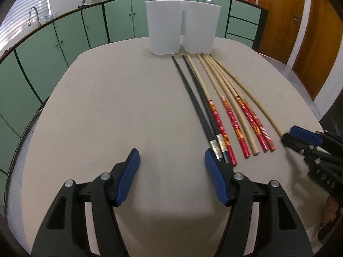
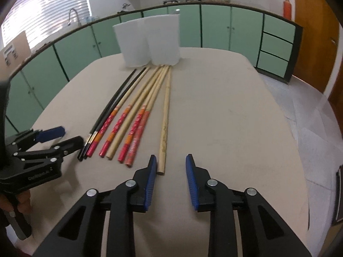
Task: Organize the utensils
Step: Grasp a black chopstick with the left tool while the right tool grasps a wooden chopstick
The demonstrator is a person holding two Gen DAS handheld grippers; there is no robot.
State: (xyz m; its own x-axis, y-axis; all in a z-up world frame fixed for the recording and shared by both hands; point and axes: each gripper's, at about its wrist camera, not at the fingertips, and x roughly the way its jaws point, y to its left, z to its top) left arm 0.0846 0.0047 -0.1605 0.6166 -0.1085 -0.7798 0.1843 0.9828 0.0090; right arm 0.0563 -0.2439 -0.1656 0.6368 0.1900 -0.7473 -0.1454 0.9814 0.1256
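Kitchen w/ green cabinets (image 1: 70, 34) behind; beige table (image 1: 120, 107) carries everything. At its far edge stand two white containers (image 1: 182, 27), side by side and touching or nearly so. Chopsticks fan toward the near side from the containers' base: two black chopsticks (image 1: 193, 105) on the left, four red-handled chopsticks (image 1: 233, 126) plus one plain between them, and a plain bamboo chopstick (image 2: 165, 115) on the far right, a bit apart from the rest.

Left gripper (image 1: 171, 167) is spread wide, empty, low over the table, its right finger just beside the black pair's near ends. Right gripper (image 2: 170, 171) is open to a medium gap, empty, its left finger just beside the bamboo stick's near end.

Risks, as I judge it:
- Sticks are thin, round, lie flat; pads closing from above could roll one away or pinch two at once, esp. in the tight red/black bunch.
- Left gripper's right finger is close enough to nudge the black ends and skew the fan.
- Held by one end, a stick may droop and catch a container rim; the light containers could tip.

Hard to tell:
- Whether either finger actually touches a stick.
- Container insides not visible; contents unknown.
- In the left view the right gripper is cut off at the frame edge.
- Tips at the container base overlap, so exact count there is unsure.
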